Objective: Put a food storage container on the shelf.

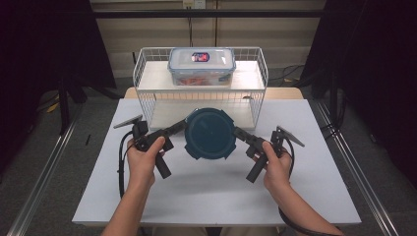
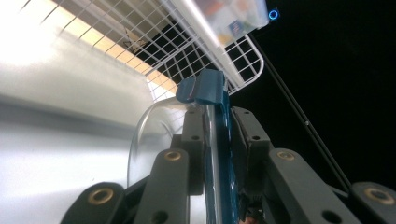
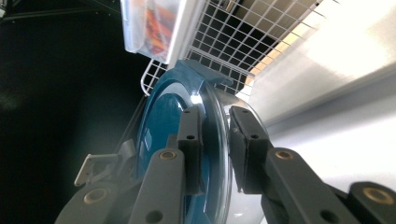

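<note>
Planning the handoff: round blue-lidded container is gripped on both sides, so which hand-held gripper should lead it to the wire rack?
Neither clearly. Left hand-held gripper and right hand-held gripper clamp opposite rims of the blue-lidded container, about equally near the wire rack. Probably move both together.

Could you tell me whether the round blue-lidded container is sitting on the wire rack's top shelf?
No, the round blue-lidded container is held between both claws before the wire rack.
</note>
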Motion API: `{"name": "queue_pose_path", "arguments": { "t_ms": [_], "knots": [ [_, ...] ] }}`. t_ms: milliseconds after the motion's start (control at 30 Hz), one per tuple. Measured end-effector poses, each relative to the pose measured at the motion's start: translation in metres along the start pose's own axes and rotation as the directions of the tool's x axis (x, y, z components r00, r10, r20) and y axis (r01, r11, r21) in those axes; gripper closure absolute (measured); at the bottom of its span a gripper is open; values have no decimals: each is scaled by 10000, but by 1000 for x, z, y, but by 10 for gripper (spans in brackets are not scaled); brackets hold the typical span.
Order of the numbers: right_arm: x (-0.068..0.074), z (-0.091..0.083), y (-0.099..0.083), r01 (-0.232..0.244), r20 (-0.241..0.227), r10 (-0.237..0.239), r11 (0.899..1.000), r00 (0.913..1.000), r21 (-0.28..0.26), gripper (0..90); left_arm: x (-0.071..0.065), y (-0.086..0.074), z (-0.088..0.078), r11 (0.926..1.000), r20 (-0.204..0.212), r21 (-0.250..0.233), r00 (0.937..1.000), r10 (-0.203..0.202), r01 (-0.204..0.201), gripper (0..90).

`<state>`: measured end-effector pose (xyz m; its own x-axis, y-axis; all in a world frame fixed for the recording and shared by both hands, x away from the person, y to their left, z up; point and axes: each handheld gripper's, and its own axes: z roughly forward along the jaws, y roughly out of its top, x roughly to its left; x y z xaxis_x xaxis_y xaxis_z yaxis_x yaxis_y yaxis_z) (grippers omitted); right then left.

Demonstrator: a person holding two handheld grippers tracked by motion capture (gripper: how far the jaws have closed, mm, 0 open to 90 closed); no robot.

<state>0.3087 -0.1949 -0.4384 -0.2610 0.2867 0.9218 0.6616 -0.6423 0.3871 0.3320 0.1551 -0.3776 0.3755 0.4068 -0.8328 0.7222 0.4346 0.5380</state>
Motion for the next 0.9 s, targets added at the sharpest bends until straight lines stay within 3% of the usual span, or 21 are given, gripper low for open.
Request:
{"name": "queue_pose_path", "arguments": {
  "t_ms": [433, 667, 900],
  "knots": [
    [31, 6, 16, 273, -322, -287, 9987, 9991, -432, 752, -32, 25, -1, 9996, 225, -161, 9995, 220, -217, 769],
    [50, 9, 28, 644, -394, -665, 9966, 9970, -517, 752, -46, 36, -2, 9986, 404, -374, 9984, 396, -381, 769],
    [66, 13, 40, 855, -442, -884, 9943, 9951, -637, 752, -60, 50, 0, 9977, 543, -612, 9980, 324, -291, 770]
  ]
}}
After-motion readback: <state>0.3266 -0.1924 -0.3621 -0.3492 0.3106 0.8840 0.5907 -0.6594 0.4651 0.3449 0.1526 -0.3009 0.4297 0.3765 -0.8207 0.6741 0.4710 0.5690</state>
